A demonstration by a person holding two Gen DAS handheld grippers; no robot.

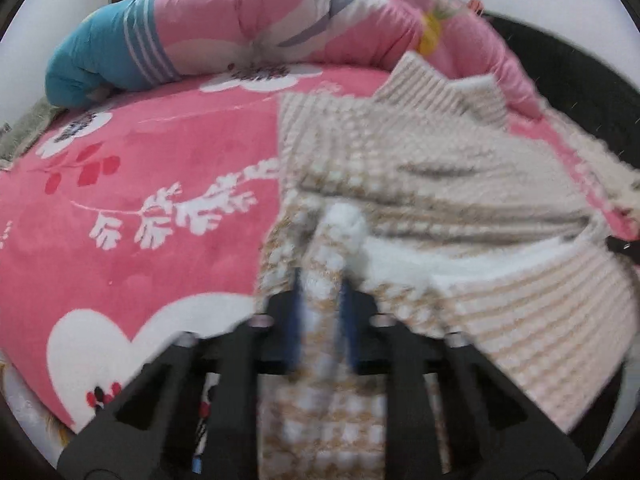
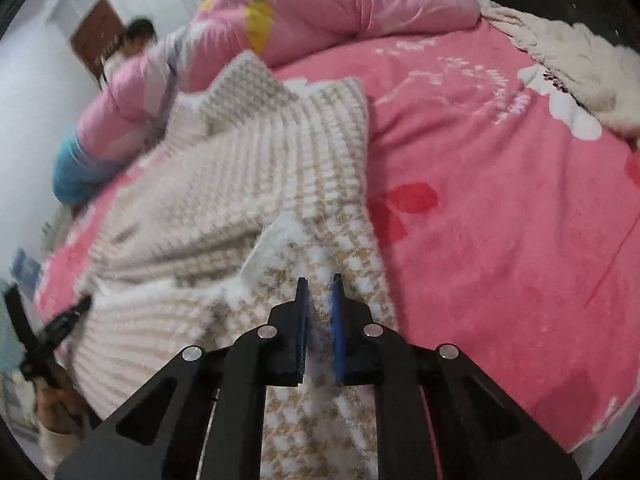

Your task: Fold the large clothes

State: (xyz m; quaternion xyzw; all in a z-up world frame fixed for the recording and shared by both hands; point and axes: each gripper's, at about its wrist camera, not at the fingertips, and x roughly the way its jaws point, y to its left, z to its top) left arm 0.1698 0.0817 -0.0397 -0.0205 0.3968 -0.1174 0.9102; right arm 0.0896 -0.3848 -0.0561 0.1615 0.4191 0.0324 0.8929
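Left wrist view: left gripper (image 1: 322,280) at bottom centre, blue pads narrow, pinched on a bunched fold of the sweater (image 1: 420,184); knit spills down between the black arms toward the camera.
Right wrist view: right gripper (image 2: 320,296) at bottom centre, blue pads close together with fuzzy knit of the sweater (image 2: 240,168) clamped between them.
Sweater: beige and white, chunky knit, ribbed hem and collar; lies ahead of both grippers on the blanket, partly lifted and creased at the pinched edges. Motion blur on the near fabric.
Sweater vs left gripper: body spreads ahead and to the right; ribbed band hangs just right of the fingers.
Sweater vs right gripper: body spreads ahead and to the left; collar points at the far end.
Blanket (image 1: 140,200): pink, white flower print; left of the left gripper, right of the right gripper (image 2: 500,220).
Quilt (image 1: 248,20): rolled, pink with a blue end, along the far side beyond the sweater.
Other gripper: left unit (image 2: 44,332) seen at far left of right wrist view, held by a hand (image 2: 54,404).
White fluffy cloth (image 2: 568,60): far right edge of the blanket.
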